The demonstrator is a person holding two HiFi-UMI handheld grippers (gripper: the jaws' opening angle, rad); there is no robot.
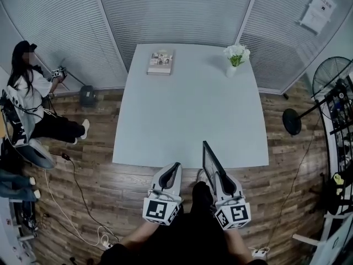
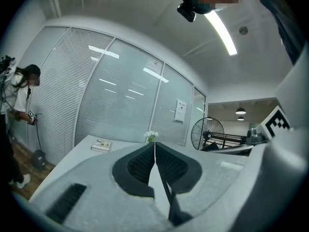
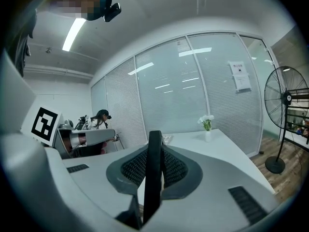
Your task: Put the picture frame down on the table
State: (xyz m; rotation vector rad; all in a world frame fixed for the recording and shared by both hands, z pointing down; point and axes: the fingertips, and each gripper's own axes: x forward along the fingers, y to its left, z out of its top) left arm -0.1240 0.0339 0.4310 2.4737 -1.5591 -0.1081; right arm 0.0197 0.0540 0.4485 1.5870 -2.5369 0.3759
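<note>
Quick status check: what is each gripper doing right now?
Left gripper: closed, jaws together, nothing between them.
Right gripper: closed on the picture frame, which stands on edge between its jaws.

the picture frame (image 1: 212, 160) is a thin dark panel seen edge-on, standing upright at the lower centre of the head view. its top overlaps the near edge of the pale square table (image 1: 182, 115). it is clamped between the jaws of the right gripper (image 3: 153, 153).
</note>
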